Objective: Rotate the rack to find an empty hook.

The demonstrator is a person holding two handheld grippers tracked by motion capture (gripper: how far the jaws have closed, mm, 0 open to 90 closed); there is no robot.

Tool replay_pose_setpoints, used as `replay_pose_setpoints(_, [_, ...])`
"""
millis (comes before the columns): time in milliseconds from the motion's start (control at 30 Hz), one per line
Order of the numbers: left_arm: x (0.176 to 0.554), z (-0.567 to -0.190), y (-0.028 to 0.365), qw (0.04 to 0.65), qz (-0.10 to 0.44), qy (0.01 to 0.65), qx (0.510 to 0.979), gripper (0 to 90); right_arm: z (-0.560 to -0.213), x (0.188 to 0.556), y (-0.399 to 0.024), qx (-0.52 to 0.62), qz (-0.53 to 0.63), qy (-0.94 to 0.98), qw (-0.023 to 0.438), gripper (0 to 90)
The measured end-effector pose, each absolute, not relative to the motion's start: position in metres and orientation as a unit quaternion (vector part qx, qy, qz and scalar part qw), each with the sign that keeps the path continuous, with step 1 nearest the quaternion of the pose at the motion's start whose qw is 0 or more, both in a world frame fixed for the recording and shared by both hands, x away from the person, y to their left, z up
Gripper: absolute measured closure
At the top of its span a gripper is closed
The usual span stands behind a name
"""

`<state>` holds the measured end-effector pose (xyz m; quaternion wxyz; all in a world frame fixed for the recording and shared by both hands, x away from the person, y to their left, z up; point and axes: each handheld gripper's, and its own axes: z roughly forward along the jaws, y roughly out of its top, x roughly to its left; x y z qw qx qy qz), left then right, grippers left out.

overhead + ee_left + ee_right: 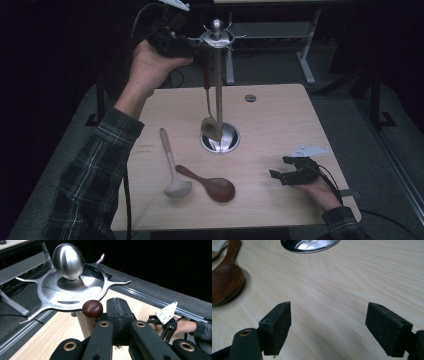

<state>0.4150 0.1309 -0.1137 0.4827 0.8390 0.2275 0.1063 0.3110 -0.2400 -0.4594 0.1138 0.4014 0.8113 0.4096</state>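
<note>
Shiny metal makes up the tall stand (218, 85) in the middle of the pale wooden desk (280, 125). The stand has a round base (227, 142), a thin pole, and a flat top plate (67, 290) with little hooks sticking out and an egg-shaped knob (68, 260) on it. A spoon with a dark wooden handle (207, 107) hangs down beside the pole, its metal bowl low by the base. The left tongs (192, 47) are up high at the top of the stand. In the left gripper view, these tongs (117, 312) are pressed tight together with no gap, and the round brown end of the hanging spoon (92, 308) sits just beside them, right under the rim of the plate; I cannot tell if they are touching it. On the desk lie two more spoons: a white ladle (172, 170) and a dark brown wooden spoon (210, 184), close together in front of the stand, the brown one to the right. The right tongs (281, 172) rest low near the right front part of the desk, well apart from the spoons. In the right gripper view, these tongs (328, 326) are spread wide with only bare desk (342, 285) between them, and the brown spoon (225, 280) lies off to the left.
</note>
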Motion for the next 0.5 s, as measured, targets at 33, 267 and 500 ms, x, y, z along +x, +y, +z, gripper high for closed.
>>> replay_pose_setpoints(33, [0.415, -0.113, 0.132, 0.483, 0.107, 0.230, 0.838, 89.8, -0.460, 0.311, -0.240, 0.399, 0.410, 0.812, 0.115, 20.2])
replay_pose_setpoints(267, [0.418, -0.114, 0.139, 0.478, 0.118, 0.241, 0.836, 89.8, -0.460, 0.311, -0.239, 0.398, 0.408, 0.813, 0.115, 20.2])
replay_pose_setpoints(500, [0.424, -0.115, 0.148, 0.472, 0.131, 0.256, 0.833, 89.8, -0.460, 0.311, -0.238, 0.398, 0.406, 0.815, 0.115, 20.2])
